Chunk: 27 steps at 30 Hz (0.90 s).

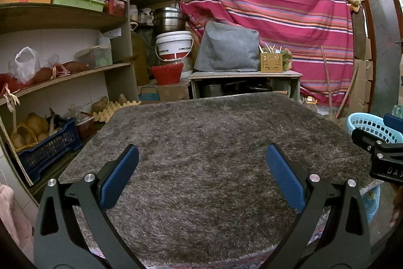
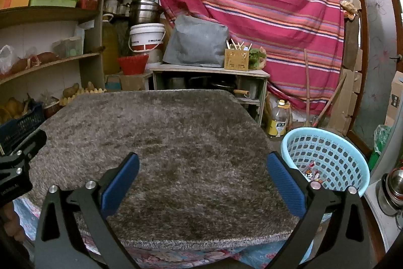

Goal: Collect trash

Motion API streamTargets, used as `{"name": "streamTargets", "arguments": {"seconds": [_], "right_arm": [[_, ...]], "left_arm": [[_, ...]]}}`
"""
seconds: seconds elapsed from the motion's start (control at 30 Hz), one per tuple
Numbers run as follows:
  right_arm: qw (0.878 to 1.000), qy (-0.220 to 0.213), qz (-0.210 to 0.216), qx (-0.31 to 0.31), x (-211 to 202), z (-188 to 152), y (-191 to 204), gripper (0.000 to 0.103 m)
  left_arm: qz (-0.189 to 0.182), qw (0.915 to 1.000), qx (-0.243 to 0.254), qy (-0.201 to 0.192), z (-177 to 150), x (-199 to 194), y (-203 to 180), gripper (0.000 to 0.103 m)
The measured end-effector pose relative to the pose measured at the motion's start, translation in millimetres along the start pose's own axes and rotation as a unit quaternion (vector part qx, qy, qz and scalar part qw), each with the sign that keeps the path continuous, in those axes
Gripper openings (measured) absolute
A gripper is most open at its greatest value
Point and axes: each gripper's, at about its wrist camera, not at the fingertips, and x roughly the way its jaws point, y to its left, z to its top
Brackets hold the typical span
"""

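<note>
Both my claws hover over the shaggy grey mat point(image 2: 161, 143). Left gripper point(image 1: 201, 175) jaws spread wide, nothing between them. Right gripper point(image 2: 202, 178) likewise apart and empty. Blue basket point(image 2: 327, 143) sits just beside the mat's right edge; a crumpled wrapper point(image 2: 312, 172) lies inside, partly hidden behind my right finger, print unreadable.

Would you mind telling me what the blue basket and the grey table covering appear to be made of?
The blue basket looks like moulded plastic: smooth, slightly glossy walls pierced by regular holes. The grey covering looks like a shaggy pile rug, probably synthetic: matte, mottled fibres with a fuzzy edge.
</note>
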Motion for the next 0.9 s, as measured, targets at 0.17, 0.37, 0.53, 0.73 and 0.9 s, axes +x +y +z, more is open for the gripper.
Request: {"name": "streamTargets", "arguments": {"seconds": [0.17,0.37,0.53,0.73,0.9], "right_arm": [[1.0,-0.002,-0.001,0.001,1.0,0.5,-0.4,0.099],[1.0,-0.002,-0.001,0.0,1.0,0.7,-0.3,0.099],[1.0,-0.002,0.0,0.001,1.4,0.5,-0.7,0.099],[1.0,-0.002,0.0,0.001,0.8,0.5,-0.6,0.099],[1.0,-0.002,-0.001,0.001,1.2,0.4,-0.6,0.099]], "left_arm": [[0.001,1.0,0.0,-0.001,1.1,0.2,0.6,0.098],[0.001,1.0,0.001,-0.002,1.8,0.6,1.5,0.098],[0.0,1.0,0.001,-0.002,1.6,0.5,1.7,0.098],[0.0,1.0,0.001,-0.001,1.4,0.5,1.9,0.098],[0.001,1.0,0.001,-0.002,1.4,0.4,1.5,0.098]]}}
